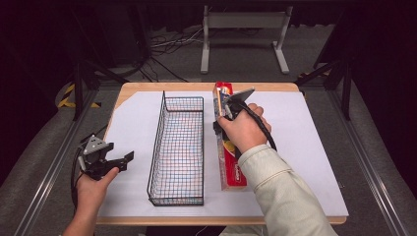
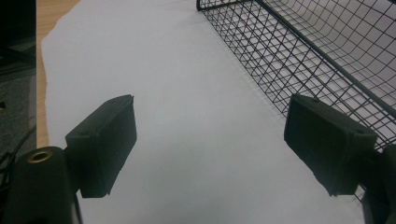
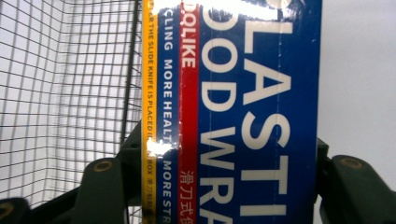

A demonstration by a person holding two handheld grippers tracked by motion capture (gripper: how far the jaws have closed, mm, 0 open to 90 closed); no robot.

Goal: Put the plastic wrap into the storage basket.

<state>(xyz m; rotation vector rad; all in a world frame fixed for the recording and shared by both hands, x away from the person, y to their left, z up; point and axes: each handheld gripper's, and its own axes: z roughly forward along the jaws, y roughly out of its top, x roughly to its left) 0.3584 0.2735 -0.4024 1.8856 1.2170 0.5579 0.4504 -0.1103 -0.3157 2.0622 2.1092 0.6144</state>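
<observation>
The right gripper (image 3: 224,186) is clamping its two jaws onto the long sides of a plastic food wrap box (image 3: 233,112), which is standing right up against the gripper's camera, blue with large white letters, a red stripe and a yellow edge. From above, the right hand (image 1: 243,130) is holding that gripper (image 1: 227,109) over the far part of the box (image 1: 231,167), a long, narrow carton that is running from the near right part of the table toward its far edge. The box's far end is looking raised, though I cannot tell whether the near end is touching the sheet.

Just left of the box, a black wire basket (image 1: 178,150) is lying lengthwise on a white sheet (image 1: 305,147) that is covering most of the wooden table (image 1: 196,87). The basket's mesh (image 3: 65,93) is showing beside the box in the right gripper view.

At the near left corner, the left hand (image 1: 91,189) is holding the left gripper (image 1: 129,158) with its jaws standing wide apart and nothing between them. They are pointing toward the basket. In the left gripper view its black pads (image 2: 105,144) are hanging over bare white sheet (image 2: 187,116), with the basket's wall (image 2: 299,60) just beyond.
</observation>
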